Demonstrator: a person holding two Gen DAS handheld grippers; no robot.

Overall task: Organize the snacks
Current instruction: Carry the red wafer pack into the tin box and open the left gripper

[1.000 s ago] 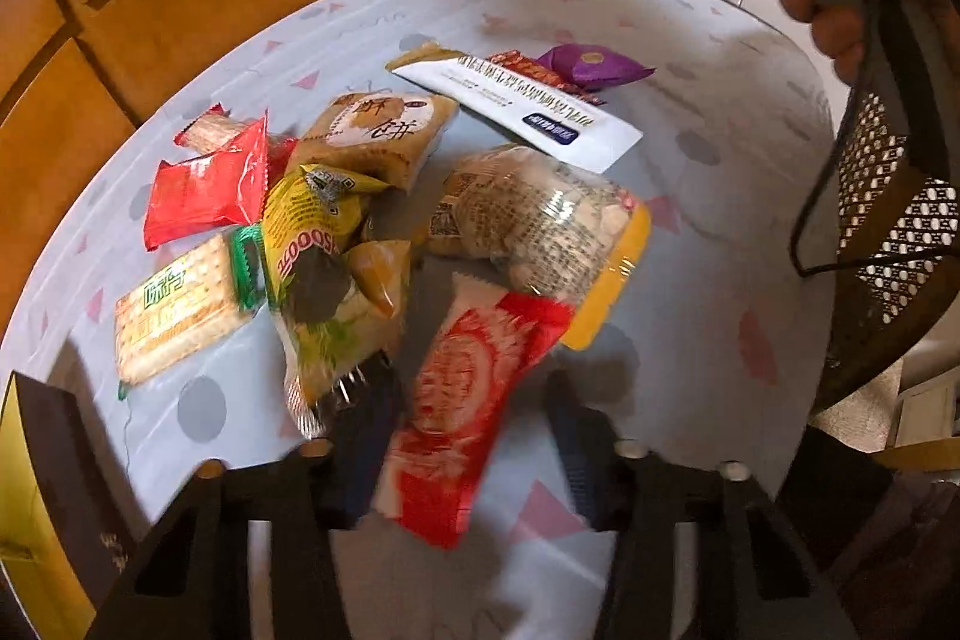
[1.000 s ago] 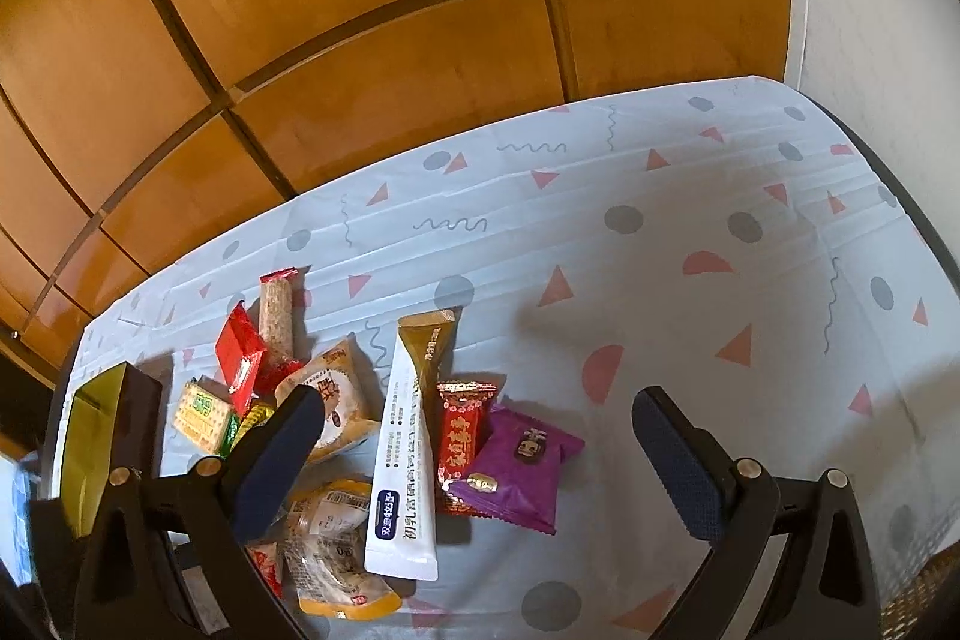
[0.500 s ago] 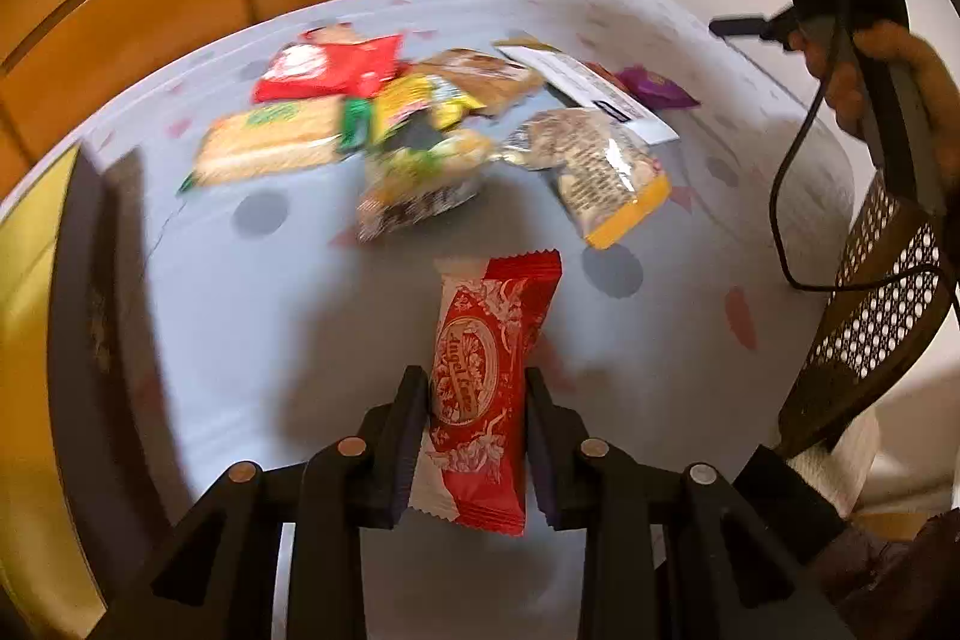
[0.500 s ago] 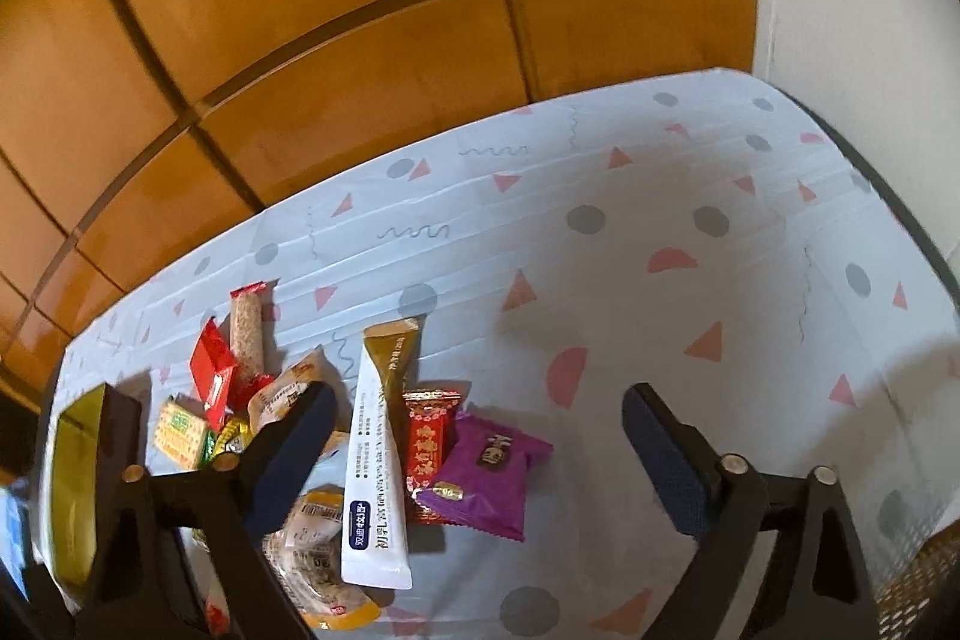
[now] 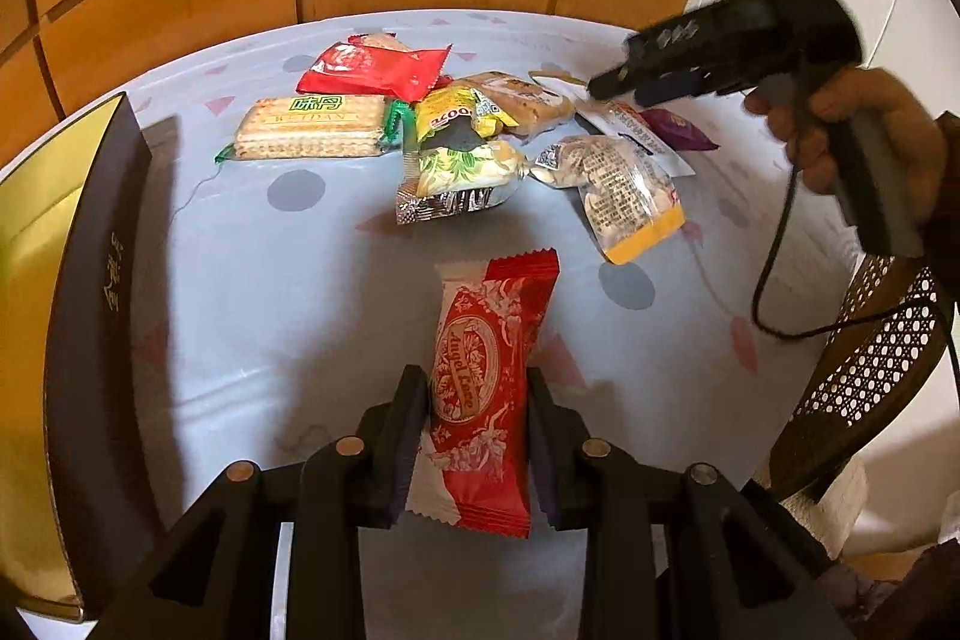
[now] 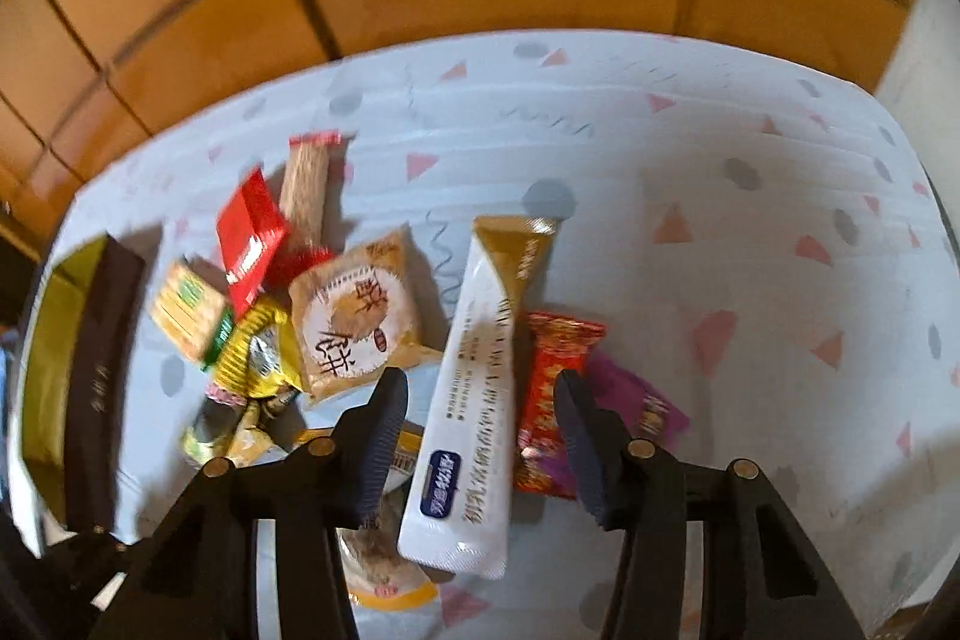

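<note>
Since last frame we lifted red packet (image 5: pixel 483 388) clear of pile, left gripper (image 5: pixel 474 430) clamped on it | right gripper (image 6: pixel 480 436) parted, straddling white sachet (image 6: pixel 474 382) | box (image 5: pixel 90 316) beside; most snacks unsorted on tabletop (image 5: pixel 270 292).

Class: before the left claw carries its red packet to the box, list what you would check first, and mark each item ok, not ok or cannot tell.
1. Left claw shut on the red packet: ok, both fingers press its sides.
2. Packet clear of the snack pile: ok, it hangs apart from it, nearer the camera.
3. Box within sight: ok, it stands at the left edge of the table.
4. Room inside the box: cannot tell, the inside is mostly out of view.
5. Right claw out of the way: ok, it is open over the white stick pack, on the far side of the pile.
</note>
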